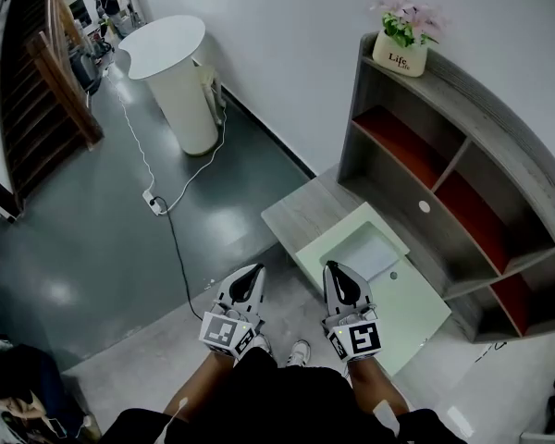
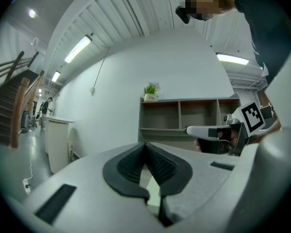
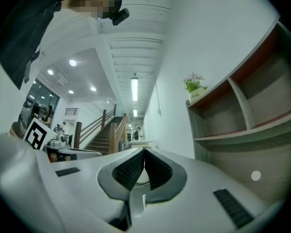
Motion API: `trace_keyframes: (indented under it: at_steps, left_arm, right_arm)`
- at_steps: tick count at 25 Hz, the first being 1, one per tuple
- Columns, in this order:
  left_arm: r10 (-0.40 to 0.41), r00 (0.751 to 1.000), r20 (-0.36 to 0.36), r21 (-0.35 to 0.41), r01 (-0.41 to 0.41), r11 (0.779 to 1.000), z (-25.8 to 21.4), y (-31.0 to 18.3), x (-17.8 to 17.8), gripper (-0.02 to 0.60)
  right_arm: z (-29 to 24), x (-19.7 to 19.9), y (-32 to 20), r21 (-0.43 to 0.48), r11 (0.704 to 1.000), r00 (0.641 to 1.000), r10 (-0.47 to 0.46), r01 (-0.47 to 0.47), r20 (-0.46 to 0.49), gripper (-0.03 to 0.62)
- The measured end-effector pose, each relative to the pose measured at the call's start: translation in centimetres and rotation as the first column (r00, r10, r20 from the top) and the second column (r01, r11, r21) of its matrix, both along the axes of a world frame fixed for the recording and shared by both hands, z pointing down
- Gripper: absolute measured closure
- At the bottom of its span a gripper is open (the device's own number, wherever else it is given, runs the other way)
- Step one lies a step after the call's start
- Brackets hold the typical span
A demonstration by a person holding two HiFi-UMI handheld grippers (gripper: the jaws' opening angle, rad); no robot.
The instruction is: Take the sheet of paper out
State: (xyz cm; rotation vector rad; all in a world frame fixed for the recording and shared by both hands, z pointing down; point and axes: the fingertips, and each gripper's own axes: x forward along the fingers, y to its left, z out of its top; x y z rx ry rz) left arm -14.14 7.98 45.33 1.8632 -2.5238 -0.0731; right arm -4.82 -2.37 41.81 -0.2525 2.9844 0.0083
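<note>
A white sheet of paper lies in the recess of a pale green box on a low grey table. My left gripper hovers just left of the box, shut and empty, its pads meeting in the left gripper view. Over the box's near-left corner my right gripper is held beside the sheet, also shut with nothing in it. Both point level, side by side. Neither gripper view shows the paper.
A grey shelf unit with red-backed compartments stands right behind the table, with a potted plant on top. A white round counter, a floor cable and a wooden staircase lie to the left. My shoes stand below the grippers.
</note>
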Motion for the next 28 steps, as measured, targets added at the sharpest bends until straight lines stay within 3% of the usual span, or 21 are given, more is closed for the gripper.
trace_keyframes:
  at_steps: [5,16,22,28]
  left_arm:
    - [0.034,0.999,-0.001,0.000,-0.034,0.999,0.3,-2.6,-0.5,0.575]
    - [0.192,0.981,-0.003,-0.013,-0.192,0.981,0.5,-10.7,-3.4,0.575]
    - [0.288,0.957,-0.016,-0.029,-0.289,0.957,0.9,-14.9,-6.2,0.575]
    - [0.419,0.908,-0.025,-0.045,-0.420,0.907,0.9,-18.8,-7.5,0.575]
  right_arm:
    - [0.0,-0.4,-1.8,0.014,1.000,1.000,0.021,-0.021,0.000,0.571]
    - [0.8,-3.2,-7.8,0.018,0.989,0.989,0.144,-0.144,-0.038,0.571]
    - [0.8,-5.1,-11.3,0.028,0.966,0.965,0.258,-0.257,-0.051,0.571]
    - [0.3,-6.6,-13.3,0.054,0.937,0.935,0.348,-0.344,-0.069,0.571]
